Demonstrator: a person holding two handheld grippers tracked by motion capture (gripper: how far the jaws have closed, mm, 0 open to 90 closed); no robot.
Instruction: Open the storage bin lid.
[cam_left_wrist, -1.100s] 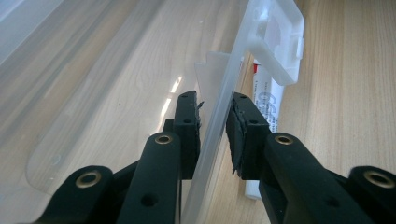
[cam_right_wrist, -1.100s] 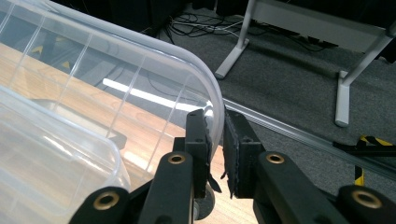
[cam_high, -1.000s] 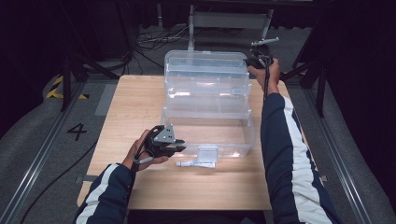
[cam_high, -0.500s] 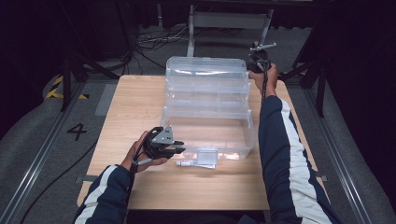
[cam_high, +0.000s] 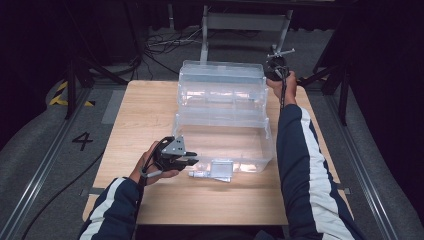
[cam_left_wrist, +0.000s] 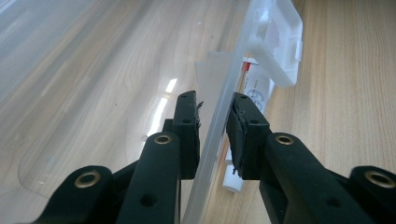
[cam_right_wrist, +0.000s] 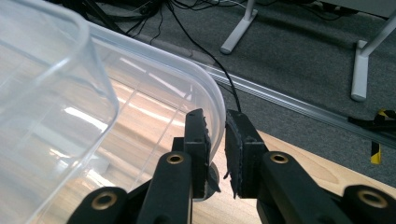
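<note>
Dark room with grey floor; a wooden desk (cam_high: 145, 115) carries a clear plastic box (cam_high: 222, 145), its clear lid (cam_high: 222, 85) raised at the far edge. Right arm, in a striped sleeve (cam_high: 300, 165), extends fully to the lid's far right corner, where the right tongs (cam_right_wrist: 215, 149) clench the lid's rim. Left forearm lies bent at the desk's near side; the left tongs (cam_left_wrist: 215, 135) grasp the box's near wall. A small white tube (cam_high: 200, 174) lies just beside that wall.
</note>
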